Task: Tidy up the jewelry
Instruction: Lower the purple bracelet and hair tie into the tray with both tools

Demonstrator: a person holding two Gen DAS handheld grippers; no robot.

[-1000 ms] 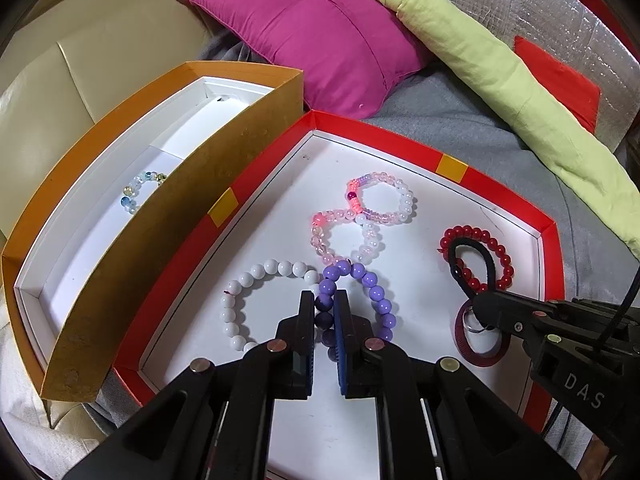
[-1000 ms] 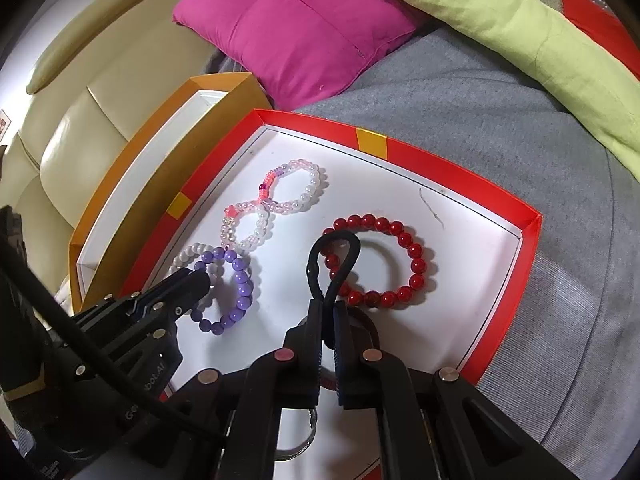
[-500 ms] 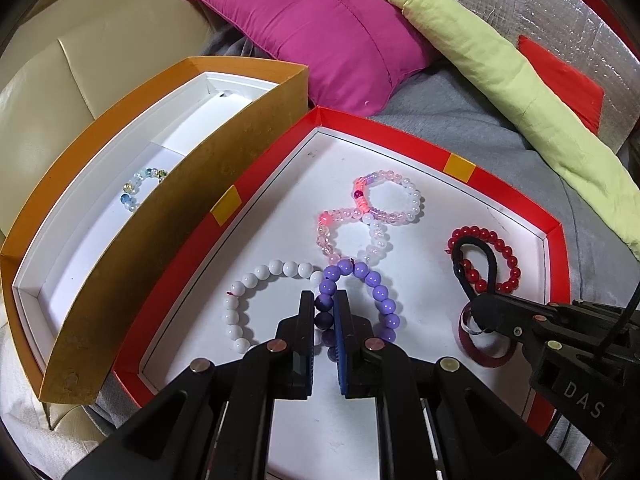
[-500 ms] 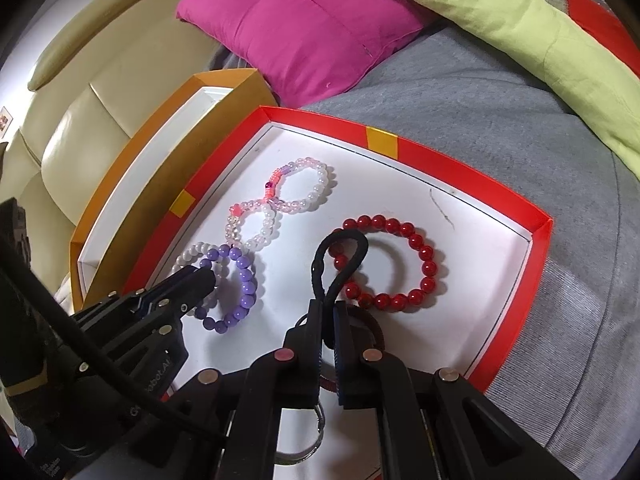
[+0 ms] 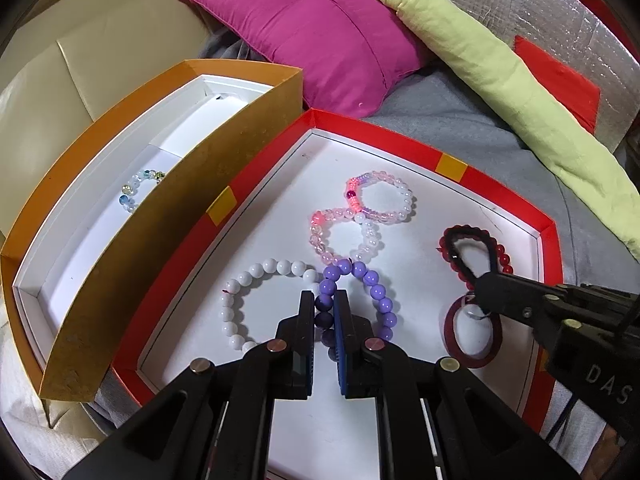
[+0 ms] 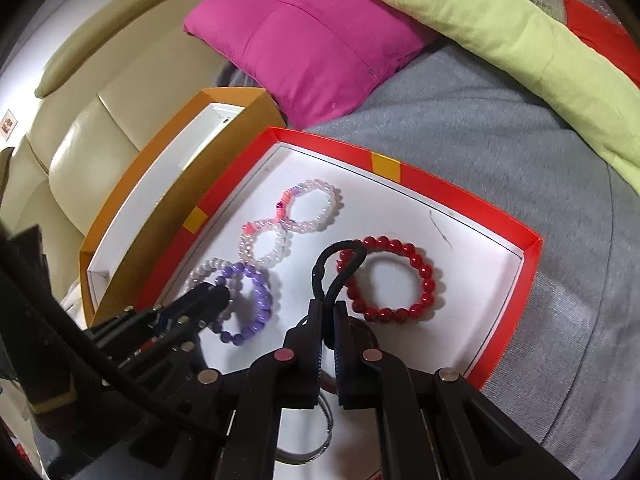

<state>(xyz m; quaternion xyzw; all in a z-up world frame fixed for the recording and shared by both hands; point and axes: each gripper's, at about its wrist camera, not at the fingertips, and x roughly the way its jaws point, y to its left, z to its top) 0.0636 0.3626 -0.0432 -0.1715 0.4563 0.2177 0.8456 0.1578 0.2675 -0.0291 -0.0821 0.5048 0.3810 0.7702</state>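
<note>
My left gripper point(image 5: 323, 300) is shut on the purple bead bracelet point(image 5: 376, 292) in the red tray point(image 5: 500, 192); it also shows in the right wrist view point(image 6: 260, 304). My right gripper point(image 6: 329, 308) is shut on a black cord loop point(image 6: 332, 268), seen too in the left wrist view point(image 5: 468, 248), above the red bead bracelet point(image 6: 400, 280). A white bead bracelet point(image 5: 248, 300) and two pink-white bracelets point(image 5: 380, 200) point(image 5: 344, 236) lie in the tray. A dark red ring point(image 5: 472, 332) lies under the right gripper point(image 5: 480, 296).
An orange box point(image 5: 120, 248) with white inside stands left of the tray and holds a small pale bead bracelet point(image 5: 138, 190). A magenta cushion point(image 5: 312, 32) and a yellow-green bolster point(image 5: 500, 80) lie behind on grey fabric. A metal ring point(image 6: 312, 440) lies under my right gripper.
Both grippers have kept their grips. The view has drawn back slightly, so the tray and bracelets sit a little lower and farther right in frame.
</note>
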